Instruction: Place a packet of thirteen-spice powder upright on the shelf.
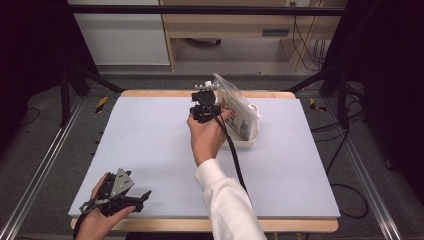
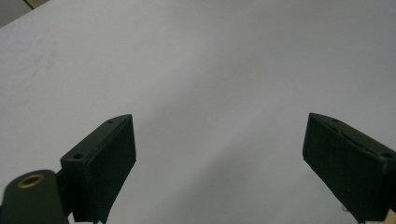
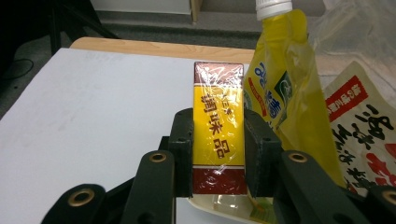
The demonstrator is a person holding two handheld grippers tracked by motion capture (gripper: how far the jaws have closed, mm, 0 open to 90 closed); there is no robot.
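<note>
At seven o'clock on the table (image 1: pixel 150 145), the left gripper (image 1: pixel 142 197) is held spread and empty. Toward one o'clock, a white tray (image 1: pixel 247 141) is crowded with a yellow spouted pouch (image 3: pixel 285 84) and a printed packet (image 3: pixel 359 126); the yellow-and-maroon box (image 3: pixel 218 126), foil-wrapped and upright, is pinched over it by the right gripper (image 3: pixel 218 154).

So by the tray (image 1: pixel 248 141) I count one box (image 3: pixel 218 128), one yellow pouch (image 3: pixel 285 74), one printed packet (image 3: pixel 362 126) and one clear bag (image 1: pixel 231 95). Two grippers total: right (image 3: pixel 218 154), left (image 1: pixel 142 197).
</note>
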